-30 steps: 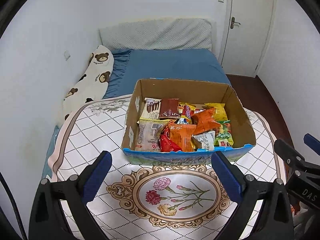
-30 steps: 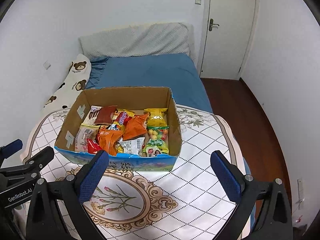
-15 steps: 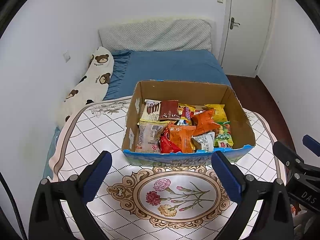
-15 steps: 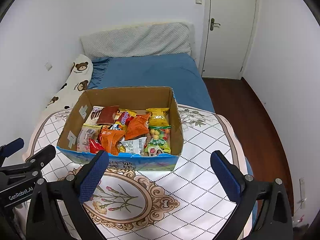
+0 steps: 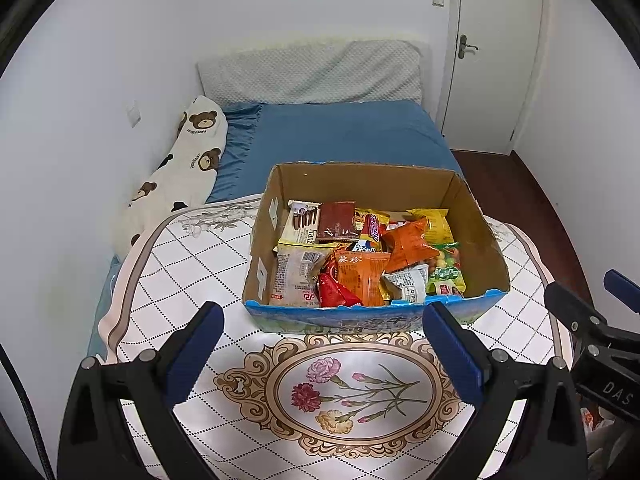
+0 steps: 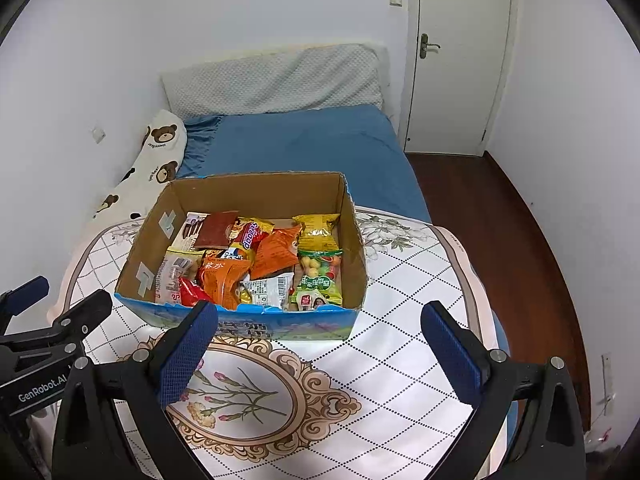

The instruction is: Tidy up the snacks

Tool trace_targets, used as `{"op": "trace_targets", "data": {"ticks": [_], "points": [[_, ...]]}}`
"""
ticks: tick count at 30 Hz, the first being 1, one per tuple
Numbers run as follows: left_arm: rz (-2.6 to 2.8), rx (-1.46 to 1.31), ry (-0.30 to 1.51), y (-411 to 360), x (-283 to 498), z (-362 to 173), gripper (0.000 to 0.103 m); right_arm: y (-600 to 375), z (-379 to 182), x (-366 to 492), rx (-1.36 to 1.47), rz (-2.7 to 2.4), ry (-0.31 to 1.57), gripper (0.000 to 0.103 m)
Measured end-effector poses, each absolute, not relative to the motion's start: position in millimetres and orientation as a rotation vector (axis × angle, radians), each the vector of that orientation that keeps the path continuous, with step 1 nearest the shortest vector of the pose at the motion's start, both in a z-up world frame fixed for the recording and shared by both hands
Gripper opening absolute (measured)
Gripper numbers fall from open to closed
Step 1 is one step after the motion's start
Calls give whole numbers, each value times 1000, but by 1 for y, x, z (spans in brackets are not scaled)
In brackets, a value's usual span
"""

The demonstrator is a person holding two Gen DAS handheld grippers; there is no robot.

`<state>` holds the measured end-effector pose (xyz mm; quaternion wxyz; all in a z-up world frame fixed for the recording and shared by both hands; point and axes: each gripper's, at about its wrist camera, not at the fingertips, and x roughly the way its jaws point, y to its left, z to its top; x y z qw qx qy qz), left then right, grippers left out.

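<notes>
While both tools hung spread wide and empty above the counter (image 5: 192, 264), the snacks (image 5: 360, 256) lay packed together inside the cardboard box (image 5: 476, 224), none on the patterned cloth around it. The left tool (image 5: 322, 338) and right tool (image 6: 318, 338) each sat just short of the box's blue front wall, probably so either could reach in over its low edge. Packets overlapped loosely, an orange packet (image 6: 276, 252) on top. Such a box could be freshly filled or waiting to be sorted.
</notes>
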<state>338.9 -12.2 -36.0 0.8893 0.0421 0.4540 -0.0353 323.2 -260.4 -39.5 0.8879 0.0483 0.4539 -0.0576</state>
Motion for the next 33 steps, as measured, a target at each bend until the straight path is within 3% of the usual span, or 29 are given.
{"op": "trace_targets", "data": {"ticks": [33], "points": [[-74, 90, 935, -8, 336, -32, 102, -256, -35, 321, 109, -128, 934, 103]]}}
